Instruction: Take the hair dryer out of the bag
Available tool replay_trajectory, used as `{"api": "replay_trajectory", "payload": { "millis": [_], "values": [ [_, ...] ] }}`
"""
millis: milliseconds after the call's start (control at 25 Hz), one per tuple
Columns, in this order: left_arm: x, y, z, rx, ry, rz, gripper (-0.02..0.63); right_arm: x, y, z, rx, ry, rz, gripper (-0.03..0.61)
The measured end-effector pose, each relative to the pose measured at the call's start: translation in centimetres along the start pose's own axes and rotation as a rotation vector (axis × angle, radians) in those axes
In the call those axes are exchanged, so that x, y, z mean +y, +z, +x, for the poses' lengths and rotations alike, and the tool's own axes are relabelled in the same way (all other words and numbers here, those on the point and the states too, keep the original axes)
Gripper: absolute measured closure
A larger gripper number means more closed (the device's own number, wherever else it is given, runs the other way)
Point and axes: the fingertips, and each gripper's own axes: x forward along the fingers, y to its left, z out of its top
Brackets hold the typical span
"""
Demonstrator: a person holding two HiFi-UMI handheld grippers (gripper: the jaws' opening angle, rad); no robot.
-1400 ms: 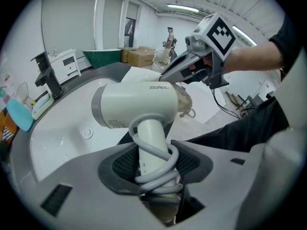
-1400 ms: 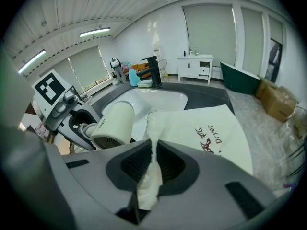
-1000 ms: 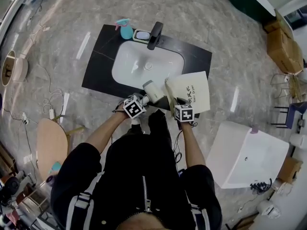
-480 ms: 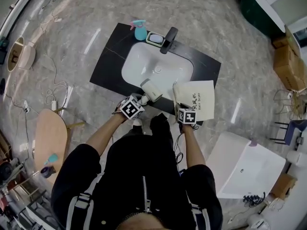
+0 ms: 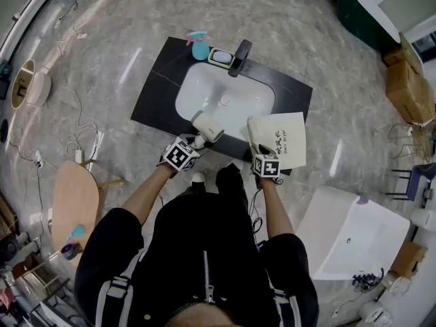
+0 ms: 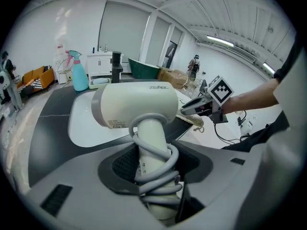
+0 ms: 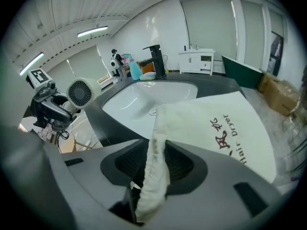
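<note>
Left gripper view first: the left gripper [image 6: 156, 166] is clamped on the handle [image 6: 152, 140] of the hair dryer [image 6: 136, 107], its pads pressing in on the grey cord [image 6: 158, 174] coiled round that handle. The cream-white dryer stands upright in the grip. Its barrel lies crosswise on top, with a grey band at its left end.

Over to the right gripper view — the right gripper [image 7: 153, 169] has just been opening its jaws. They stand apart now, with the bunched hem [image 7: 156, 147] of the bag [image 7: 216, 128] lying loose between them and dark pad showing on either side of the cloth. The bag is off-white with dark red print that includes the words Hair Dryer, and it spreads flat away from the gripper.

Head view: the dryer is out of the bag, held over the near rim of the white sink [image 5: 225, 94]. It sits just left of the bag, with a clear gap between the two. The bag lies on the dark bench [image 5: 153, 97], right of the sink.

Along the far edge of the bench runs a row of three — a blue spray bottle [image 5: 199, 46], a soap dish [image 5: 221, 57] and a black tap [image 5: 240, 54]. The person [image 5: 204, 251], in black, stands at the near edge with both arms reaching forward.

Out on the marble floor [image 5: 102, 33], a loose white basin [image 5: 347, 230] sits to the right, and cardboard boxes [image 5: 409, 80] lie farther off on that side.
</note>
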Motion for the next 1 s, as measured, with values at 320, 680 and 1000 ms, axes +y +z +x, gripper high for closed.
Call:
{"api": "replay_trajectory", "payload": {
  "millis": [320,680,1000],
  "values": [
    [1.1,0.1,-1.8,-0.043,0.029,0.001,0.387,0.8,1.6,-2.4,-0.092,-0.024,0.002,0.417],
    [2.5,2.0,-4.1,-0.127,0.075,0.014,0.385,3.1,3.7,-4.2,-0.175,-0.020,0.001,0.439],
    [3.1,3.6,-6.0,-0.204,0.115,0.021,0.385,4.8,6.8,-7.1,-0.301,-0.071,-0.097,0.537]
  ]
}}
